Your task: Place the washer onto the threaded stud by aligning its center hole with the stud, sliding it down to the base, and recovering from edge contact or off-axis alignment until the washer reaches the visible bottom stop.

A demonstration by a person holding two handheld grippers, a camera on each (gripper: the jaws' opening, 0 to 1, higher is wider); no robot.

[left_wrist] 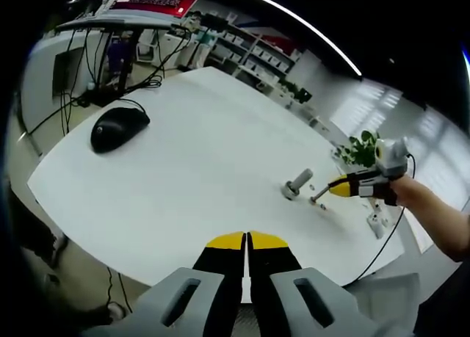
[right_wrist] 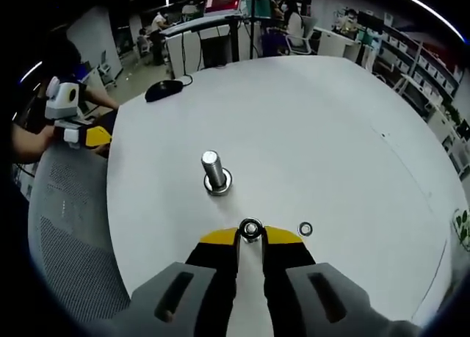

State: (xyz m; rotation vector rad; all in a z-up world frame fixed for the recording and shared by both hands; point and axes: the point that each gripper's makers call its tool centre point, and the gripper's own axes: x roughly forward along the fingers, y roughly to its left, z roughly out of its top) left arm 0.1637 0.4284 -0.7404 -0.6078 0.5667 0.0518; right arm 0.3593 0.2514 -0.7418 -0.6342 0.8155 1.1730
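Two washers near the right claw [right_wrist: 250, 236]: one washer [right_wrist: 250, 228] sits pinched between its yellow tips, jaws narrowed onto it with a slim gap behind, down at the white tabletop [right_wrist: 330, 131]; a second washer [right_wrist: 305, 228] lies flat on the tabletop just right of those tips, apart from them. Threaded stud [right_wrist: 214, 169] stands upright ahead of the right claw, slightly left of its axis, base flange on the tabletop; nothing visibly threaded on the stud above the flange, though a ring at the base can't be ruled out. Held washer is short of the stud, not touching it. Left claw [left_wrist: 247, 240] has its jaws pressed together, nothing between them, hanging over the near tabletop edge [left_wrist: 147, 227]. In the left gripper view the stud [left_wrist: 297, 183] is ahead and to the right, with the right claw [left_wrist: 318, 200] tip-down just beside it, a hand [left_wrist: 411, 194] behind. Black mouse [left_wrist: 117, 128] is far ahead-left of the left claw. In the right gripper view the left claw [right_wrist: 94, 137] shows far left, off the tabletop edge above a grey mesh chair [right_wrist: 70, 227].
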